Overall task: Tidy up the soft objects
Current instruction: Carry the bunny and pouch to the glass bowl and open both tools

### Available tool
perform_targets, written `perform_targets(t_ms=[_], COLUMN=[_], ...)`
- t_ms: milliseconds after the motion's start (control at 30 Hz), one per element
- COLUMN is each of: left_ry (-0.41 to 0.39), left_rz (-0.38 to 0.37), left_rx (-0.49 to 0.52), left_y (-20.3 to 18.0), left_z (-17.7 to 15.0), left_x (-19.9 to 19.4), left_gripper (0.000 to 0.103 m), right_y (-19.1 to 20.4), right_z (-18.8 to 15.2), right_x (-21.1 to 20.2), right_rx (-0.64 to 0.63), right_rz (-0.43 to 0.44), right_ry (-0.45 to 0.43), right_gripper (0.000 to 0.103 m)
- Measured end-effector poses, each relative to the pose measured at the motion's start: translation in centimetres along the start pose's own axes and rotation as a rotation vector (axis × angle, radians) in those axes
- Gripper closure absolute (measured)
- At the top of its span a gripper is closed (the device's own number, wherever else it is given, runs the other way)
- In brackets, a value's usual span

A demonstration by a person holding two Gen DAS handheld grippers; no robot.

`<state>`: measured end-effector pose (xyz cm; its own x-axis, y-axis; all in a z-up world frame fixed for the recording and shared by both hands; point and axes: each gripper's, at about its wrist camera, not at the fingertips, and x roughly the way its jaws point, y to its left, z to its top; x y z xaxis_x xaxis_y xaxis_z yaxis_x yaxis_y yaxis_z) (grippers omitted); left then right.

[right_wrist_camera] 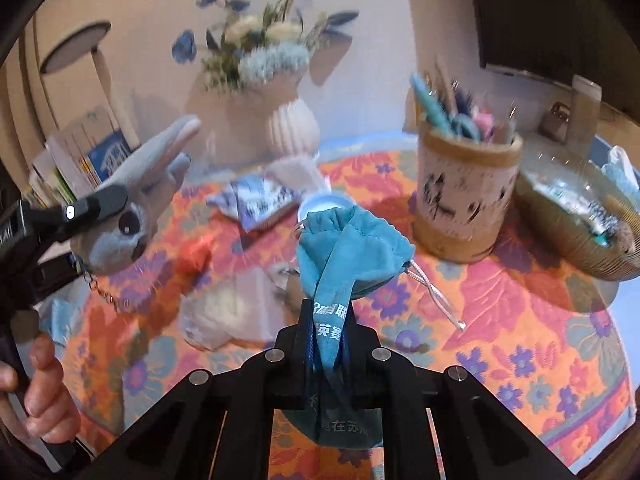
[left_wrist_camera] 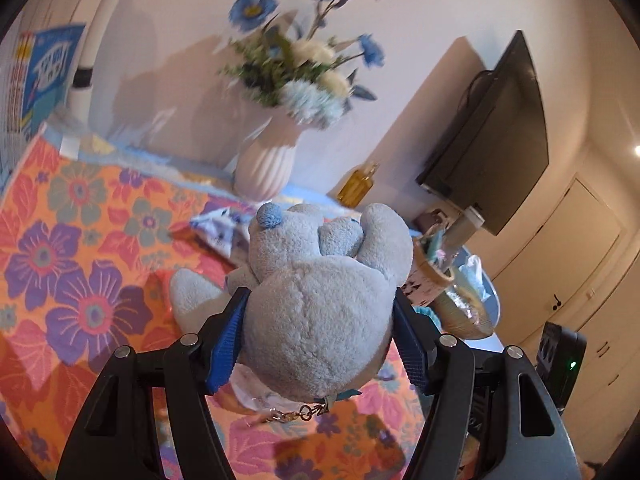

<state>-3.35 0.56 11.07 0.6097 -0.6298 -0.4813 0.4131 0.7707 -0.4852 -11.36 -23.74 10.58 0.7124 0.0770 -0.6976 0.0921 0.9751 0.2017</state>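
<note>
Gripping a grey plush toy (left_wrist_camera: 320, 304) around its round body, the left tongs (left_wrist_camera: 320, 340) press their blue pads (left_wrist_camera: 226, 344) into the fur from both sides and hold it clear of the flowered tablecloth (left_wrist_camera: 80, 240). The left wrist view shows the toy from behind, with a small blue nub on its head and a little metal chain (left_wrist_camera: 288, 414) hanging below it. The right wrist view catches the same toy (right_wrist_camera: 132, 208) at the left edge, its long ears pointing up, and a hand (right_wrist_camera: 44, 392) wrapped around the left handle.

The right tongs (right_wrist_camera: 328, 344) are clenched tight on a teal drawstring pouch (right_wrist_camera: 352, 256), pinching its thin fabric so that the bunched top rises ahead of the fingers and the rest sags beneath them. A white cord (right_wrist_camera: 436, 296) trails from the pouch toward the cloth.

On the surface behind stand a ribbed white vase (right_wrist_camera: 292, 128) of blue and cream flowers, a pen holder (right_wrist_camera: 464, 200) full of pens and scissors, and a woven basket (right_wrist_camera: 576, 236) at the right. A blue-and-white patterned packet (right_wrist_camera: 256, 200), a small red item (right_wrist_camera: 196, 256) and a pale crumpled bag (right_wrist_camera: 224, 312) lie loose on the cloth between the two pairs of tongs. Motion blur softens much of the background.
</note>
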Motion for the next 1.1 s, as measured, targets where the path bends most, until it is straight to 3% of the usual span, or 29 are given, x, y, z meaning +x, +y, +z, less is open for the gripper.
perform_targets(t_ms=[100, 300, 500, 867, 1100], left_ry=[-0.023, -0.052, -0.062, -0.021, 0.028], left_rz=[0.043, 0.031, 0.014, -0.095, -0.181], left_rx=[0.048, 0.117, 0.193, 0.309, 0.37], left_y=[-1.5, -4.8, -9.0, -19.2, -26.1], left_z=[0.2, 0.5, 1.2, 2.8, 3.6], left_x=[-1.0, -2.6, -2.1, 4.7, 11.7], left_gripper=[0.038, 0.038, 0.038, 0.038, 0.038], right_y=[0.0, -0.4, -3.1, -14.7, -22.5], right_z=[0.4, 1.3, 2.6, 5.8, 7.0], right_x=[-2.0, -5.3, -8.6, -11.4, -8.7], right_rx=[0.009, 0.025, 0.059, 0.251, 0.423], right_rz=[0.017, 0.076, 0.07, -0.056, -0.109], right_ry=[-0.043, -0.123, -0.217, -0.316, -0.268], right_gripper=[0.092, 0.092, 0.092, 0.092, 0.092])
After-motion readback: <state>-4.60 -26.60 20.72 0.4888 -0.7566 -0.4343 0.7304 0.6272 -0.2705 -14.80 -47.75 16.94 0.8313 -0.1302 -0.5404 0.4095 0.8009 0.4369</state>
